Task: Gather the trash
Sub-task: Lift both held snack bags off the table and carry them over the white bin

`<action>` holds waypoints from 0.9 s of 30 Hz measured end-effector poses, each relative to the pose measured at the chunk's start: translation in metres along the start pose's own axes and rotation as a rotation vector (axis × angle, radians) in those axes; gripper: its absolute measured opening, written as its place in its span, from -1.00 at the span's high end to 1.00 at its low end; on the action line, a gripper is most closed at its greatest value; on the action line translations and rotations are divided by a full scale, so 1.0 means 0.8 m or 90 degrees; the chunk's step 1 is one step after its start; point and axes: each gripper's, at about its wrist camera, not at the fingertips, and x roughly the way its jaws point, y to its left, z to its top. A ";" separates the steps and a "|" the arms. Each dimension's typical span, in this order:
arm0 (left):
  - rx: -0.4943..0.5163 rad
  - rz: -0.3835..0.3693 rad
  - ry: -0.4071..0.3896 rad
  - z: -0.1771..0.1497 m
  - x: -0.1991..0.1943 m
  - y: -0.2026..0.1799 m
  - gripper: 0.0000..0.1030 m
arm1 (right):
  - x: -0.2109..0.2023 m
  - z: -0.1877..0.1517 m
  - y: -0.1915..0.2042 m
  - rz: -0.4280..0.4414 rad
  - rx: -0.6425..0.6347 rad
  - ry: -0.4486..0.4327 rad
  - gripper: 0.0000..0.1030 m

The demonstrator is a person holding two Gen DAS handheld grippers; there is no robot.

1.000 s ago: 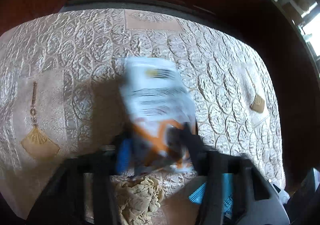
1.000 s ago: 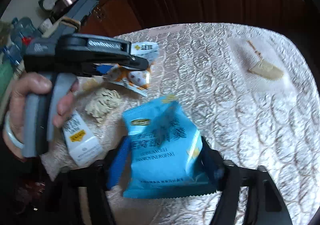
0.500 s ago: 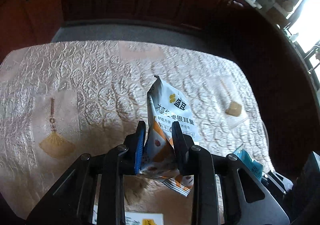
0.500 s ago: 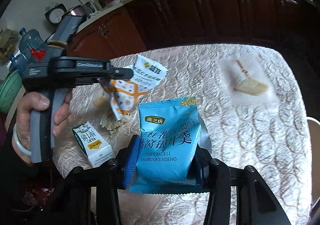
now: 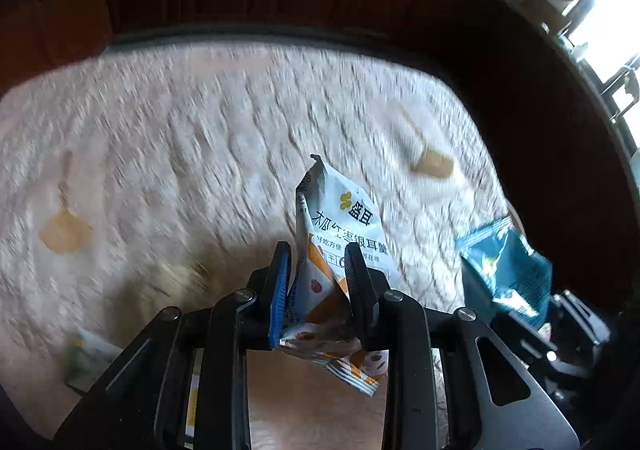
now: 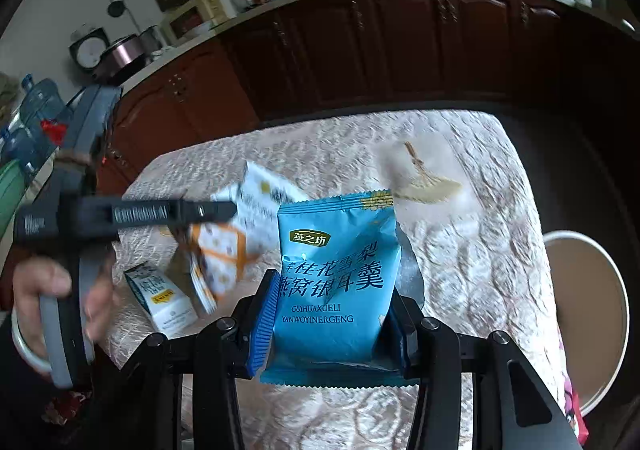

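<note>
Jaws of the left gripper (image 5: 318, 282) are pinching a white-and-orange packet (image 5: 340, 246) and holding it above the table (image 5: 160, 130). Those of the right gripper (image 6: 332, 314) are clamping a blue packet (image 6: 336, 270) upright, likewise off the cloth. From the right wrist, a small carton (image 6: 160, 298) is lying on the table at nine o'clock of the blue packet, below the left gripper.

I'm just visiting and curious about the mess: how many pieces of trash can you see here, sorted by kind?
Snack packets: 2, the blue packet in the right gripper and the white and orange packet in the left gripper.
Small cartons: 1, the milk carton on the table.
Total: 3.
</note>
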 end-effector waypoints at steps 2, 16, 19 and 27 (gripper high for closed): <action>0.004 0.000 0.037 -0.010 0.018 -0.007 0.48 | 0.003 -0.005 -0.005 -0.004 0.002 0.011 0.11; 0.096 0.017 0.054 -0.045 0.021 -0.041 0.63 | -0.009 0.011 -0.022 -0.004 0.029 -0.028 0.11; 0.103 0.007 0.037 -0.044 0.009 -0.045 0.72 | -0.014 0.006 -0.025 -0.010 0.027 -0.025 0.11; 0.111 -0.029 -0.028 -0.016 -0.043 -0.066 0.76 | -0.049 0.001 -0.043 -0.034 0.038 -0.053 0.11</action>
